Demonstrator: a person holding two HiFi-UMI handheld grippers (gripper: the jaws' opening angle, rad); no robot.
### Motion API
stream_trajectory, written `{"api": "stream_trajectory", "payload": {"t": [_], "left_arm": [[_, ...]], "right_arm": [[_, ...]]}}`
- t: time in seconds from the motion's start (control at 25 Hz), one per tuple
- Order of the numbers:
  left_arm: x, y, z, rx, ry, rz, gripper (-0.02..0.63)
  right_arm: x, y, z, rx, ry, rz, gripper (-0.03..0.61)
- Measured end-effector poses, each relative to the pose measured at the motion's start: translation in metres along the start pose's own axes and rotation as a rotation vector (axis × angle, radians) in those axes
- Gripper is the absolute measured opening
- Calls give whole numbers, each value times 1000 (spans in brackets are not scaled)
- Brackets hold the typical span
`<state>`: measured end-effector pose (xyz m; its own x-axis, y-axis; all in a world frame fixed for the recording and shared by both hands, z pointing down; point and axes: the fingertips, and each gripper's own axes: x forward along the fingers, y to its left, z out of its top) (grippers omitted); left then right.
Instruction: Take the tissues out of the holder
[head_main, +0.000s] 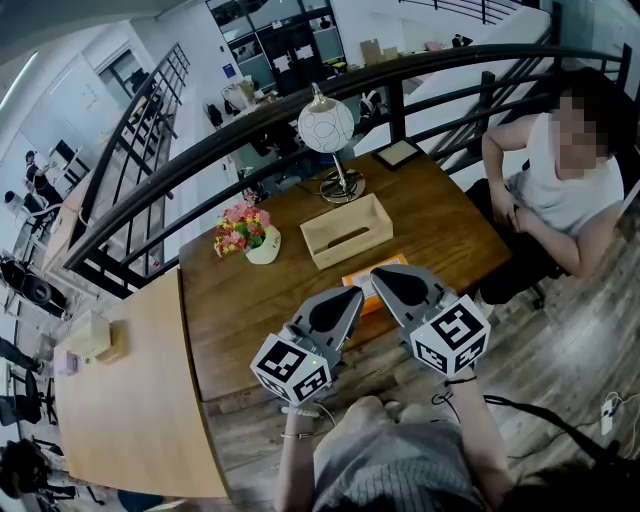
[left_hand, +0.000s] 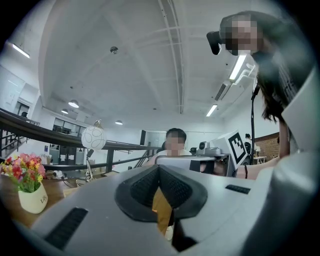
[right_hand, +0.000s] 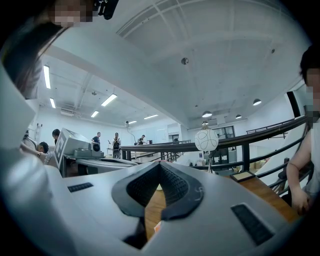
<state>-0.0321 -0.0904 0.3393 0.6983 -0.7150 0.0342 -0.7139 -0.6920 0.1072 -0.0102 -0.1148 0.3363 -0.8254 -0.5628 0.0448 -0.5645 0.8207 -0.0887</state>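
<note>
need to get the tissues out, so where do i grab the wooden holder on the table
Probably grip the wooden tissue holder from above, with the jaws spanning its short width across the two long walls. It lies flat, and those walls look straight and parallel, so they should seat the pads evenly. No tissue shows at the slot, so there is nothing to pinch there.

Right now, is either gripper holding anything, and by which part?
Nothing is held. The left gripper and the right gripper both have their jaws together, with nothing between them. The wooden tissue holder stands untouched farther along the table.
</note>
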Motion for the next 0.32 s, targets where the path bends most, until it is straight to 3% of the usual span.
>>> {"api": "stream_trajectory", "payload": {"t": [0.32], "left_arm": [[-4, -3, 1, 5, -7, -1, 8]], "right_arm": [[-3, 5, 1, -4, -11, 5, 12]]}}
